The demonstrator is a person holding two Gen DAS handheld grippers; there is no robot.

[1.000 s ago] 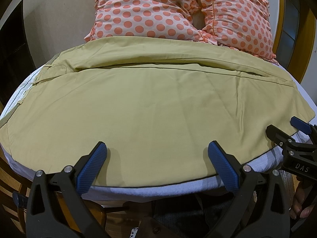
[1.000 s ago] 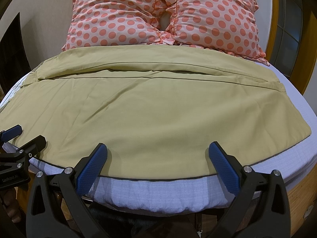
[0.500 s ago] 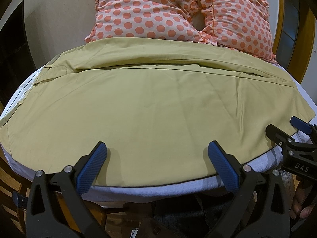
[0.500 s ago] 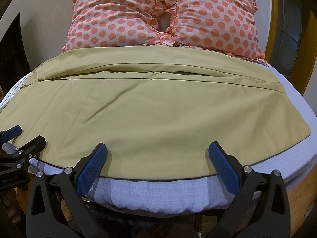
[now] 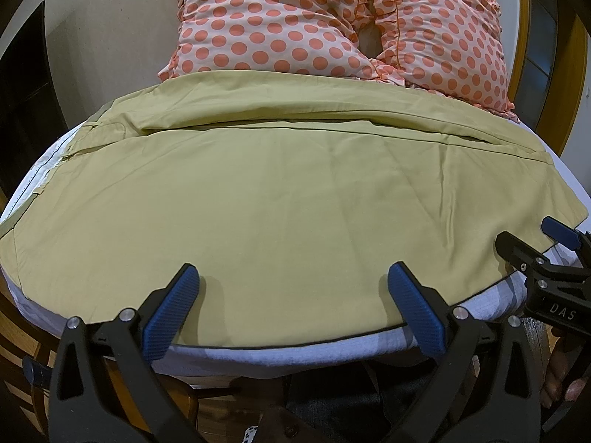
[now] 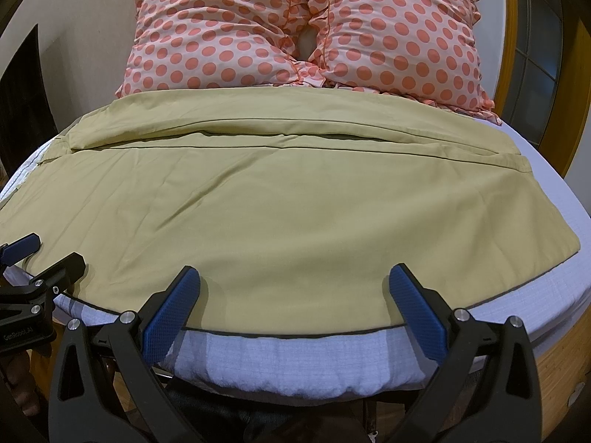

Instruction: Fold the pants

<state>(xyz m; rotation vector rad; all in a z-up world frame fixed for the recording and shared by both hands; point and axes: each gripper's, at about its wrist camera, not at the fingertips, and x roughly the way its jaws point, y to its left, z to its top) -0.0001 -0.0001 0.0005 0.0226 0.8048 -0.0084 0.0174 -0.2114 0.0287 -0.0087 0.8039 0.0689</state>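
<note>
Khaki-yellow pants (image 5: 280, 199) lie flat across the bed, waistband to the left, leg hems to the right; they also show in the right wrist view (image 6: 258, 206). One leg lies over the other, with a long seam line near the pillows. My left gripper (image 5: 293, 277) is open and empty, hovering over the near edge of the pants. My right gripper (image 6: 295, 278) is open and empty over the near edge further right. The right gripper also shows at the right edge of the left wrist view (image 5: 532, 243). The left gripper shows at the left edge of the right wrist view (image 6: 44, 254).
The pants lie on a white mattress sheet (image 6: 295, 361). Two pink pillows with orange dots (image 6: 306, 33) lean at the head of the bed. A wooden bed frame (image 6: 561, 361) and a wooden door frame (image 6: 506, 37) stand to the right.
Both grippers have hardly moved; the left wrist view has shifted slightly, with the pants a little lower in frame. The pants lie as before.
</note>
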